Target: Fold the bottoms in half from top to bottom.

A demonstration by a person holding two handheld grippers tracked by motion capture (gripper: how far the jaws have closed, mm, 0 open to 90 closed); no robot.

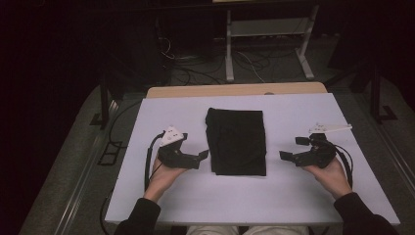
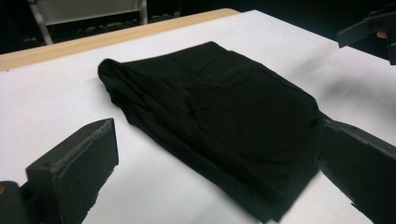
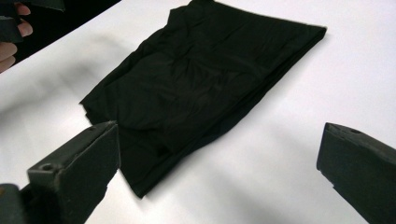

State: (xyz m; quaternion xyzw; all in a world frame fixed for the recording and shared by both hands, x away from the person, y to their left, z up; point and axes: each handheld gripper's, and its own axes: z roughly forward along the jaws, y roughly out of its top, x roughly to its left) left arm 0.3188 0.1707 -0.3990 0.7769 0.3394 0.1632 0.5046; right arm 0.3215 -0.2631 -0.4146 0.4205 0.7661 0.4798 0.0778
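Flanking folded black cloth (image 1: 237,141): left gripper (image 1: 193,155) and right gripper (image 1: 295,148) both released; pinch all layers at the nearest edge.

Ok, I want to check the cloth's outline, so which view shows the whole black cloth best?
The high view: the black cloth lies whole, all four edges visible on the table. The left gripper view cuts off its near corner behind a jaw; the right gripper view hides one corner likewise.

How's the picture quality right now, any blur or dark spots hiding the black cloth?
High view: dim, the room beyond the table nearly black; the black cloth reads as a flat patch. Left gripper view: cloth folds visible, near edge soft. Right gripper view: creases visible, soft shadows on the table, no glare.
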